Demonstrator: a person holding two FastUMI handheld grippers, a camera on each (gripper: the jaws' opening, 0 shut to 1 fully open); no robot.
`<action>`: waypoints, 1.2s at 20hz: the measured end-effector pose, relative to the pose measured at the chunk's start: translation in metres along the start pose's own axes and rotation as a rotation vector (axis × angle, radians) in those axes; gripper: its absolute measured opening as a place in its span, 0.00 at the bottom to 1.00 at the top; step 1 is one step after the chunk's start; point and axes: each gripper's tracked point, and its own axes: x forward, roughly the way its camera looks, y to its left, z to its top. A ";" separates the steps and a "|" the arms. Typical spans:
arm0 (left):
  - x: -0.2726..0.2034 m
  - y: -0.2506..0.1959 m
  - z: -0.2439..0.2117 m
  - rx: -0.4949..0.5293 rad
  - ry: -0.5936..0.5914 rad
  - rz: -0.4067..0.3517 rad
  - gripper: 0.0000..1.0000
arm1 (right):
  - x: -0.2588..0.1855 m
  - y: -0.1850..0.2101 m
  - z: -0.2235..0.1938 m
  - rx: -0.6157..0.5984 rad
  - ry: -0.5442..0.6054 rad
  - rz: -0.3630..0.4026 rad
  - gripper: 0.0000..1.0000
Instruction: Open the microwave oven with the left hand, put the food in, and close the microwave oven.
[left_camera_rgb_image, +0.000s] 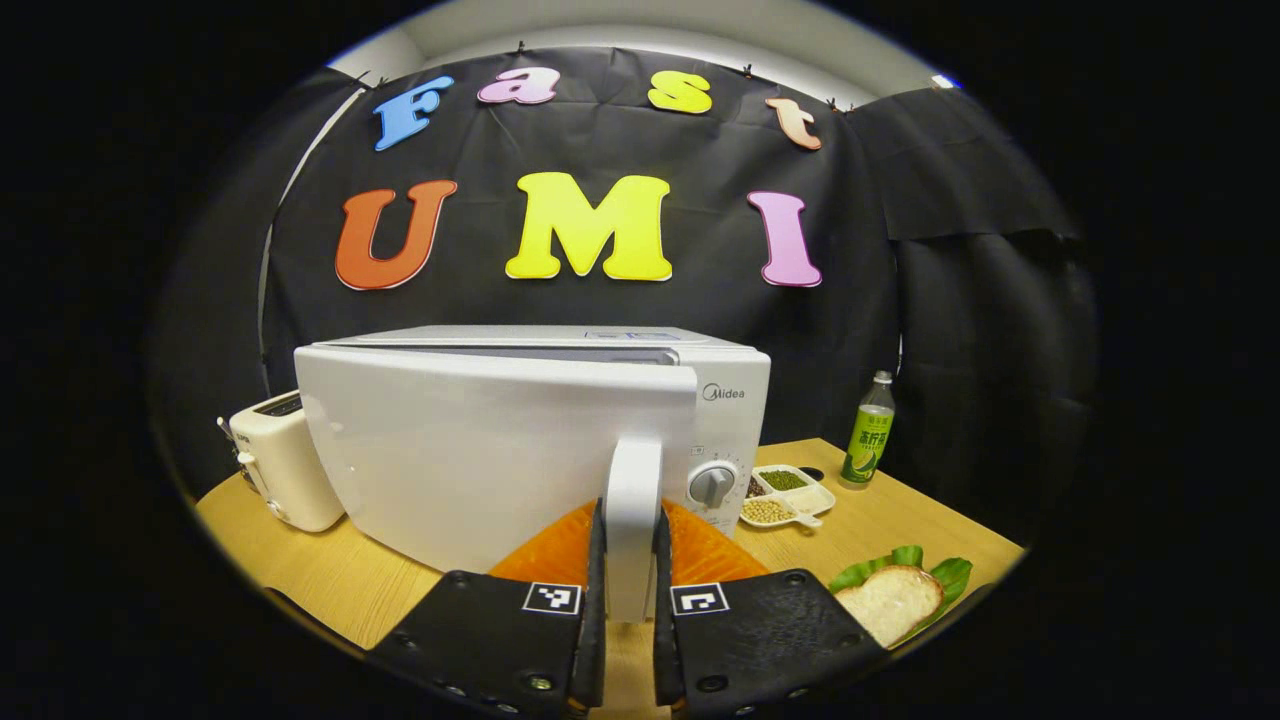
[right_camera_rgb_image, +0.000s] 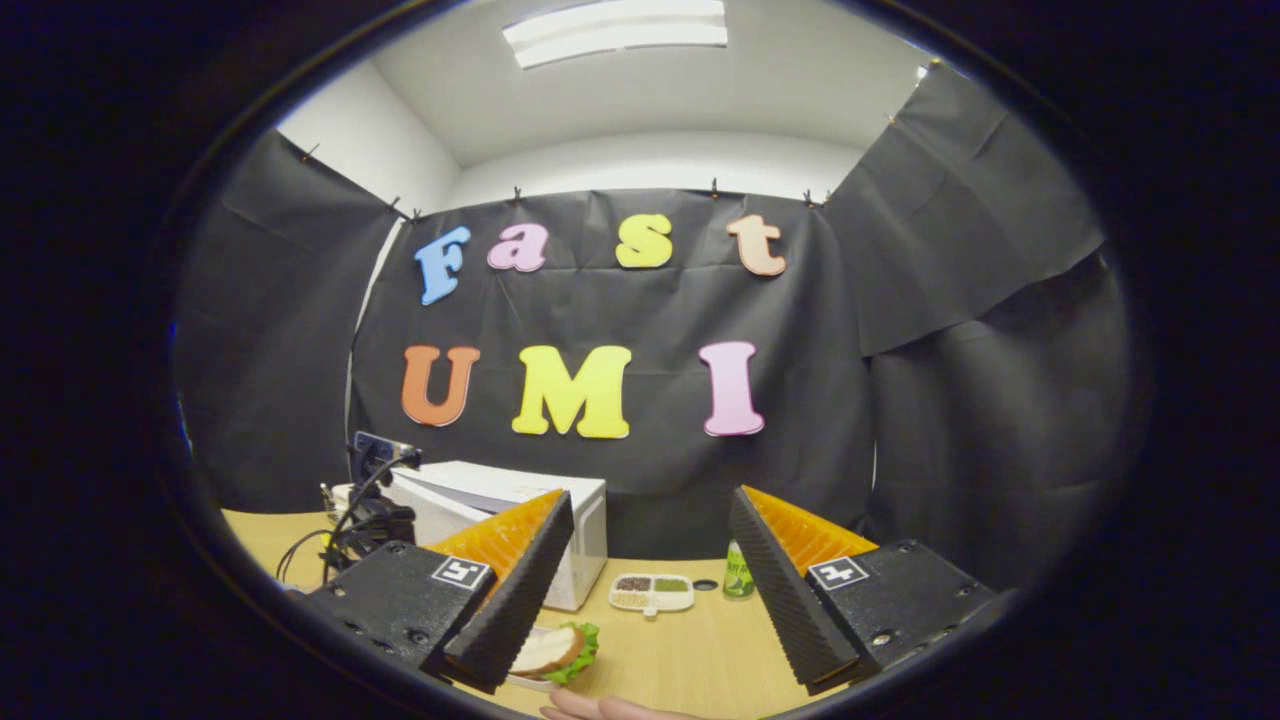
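The white microwave (left_camera_rgb_image: 480, 450) stands on the wooden table (left_camera_rgb_image: 330, 580), its door swung slightly out from the body. My left gripper (left_camera_rgb_image: 630, 512) is shut on the door's upright white handle (left_camera_rgb_image: 632, 480), one finger on each side. The food, a slice of bread on lettuce (left_camera_rgb_image: 893, 600), lies on the table to the right of that gripper. In the right gripper view my right gripper (right_camera_rgb_image: 650, 498) hangs open above the table with nothing between its fingers. The bread (right_camera_rgb_image: 552, 650) lies just below its left finger, and the microwave (right_camera_rgb_image: 590, 540) stands behind.
A cream toaster (left_camera_rgb_image: 280, 465) stands left of the microwave. A divided dish of beans (left_camera_rgb_image: 785, 495) and a green bottle (left_camera_rgb_image: 868, 440) sit to its right. In the right gripper view, cables (right_camera_rgb_image: 340, 535) trail near the microwave and a hand (right_camera_rgb_image: 600, 708) shows at the bottom edge.
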 end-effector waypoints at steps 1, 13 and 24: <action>-0.008 0.002 -0.002 -0.008 0.005 -0.013 0.18 | 0.000 -0.002 -0.004 0.007 0.018 -0.015 0.94; -0.114 0.057 -0.017 0.023 0.026 -0.108 0.19 | -0.019 0.011 -0.004 0.066 0.126 -0.083 0.90; -0.181 0.132 -0.024 -0.060 0.035 -0.064 0.23 | -0.018 0.061 -0.008 0.067 0.142 0.000 1.00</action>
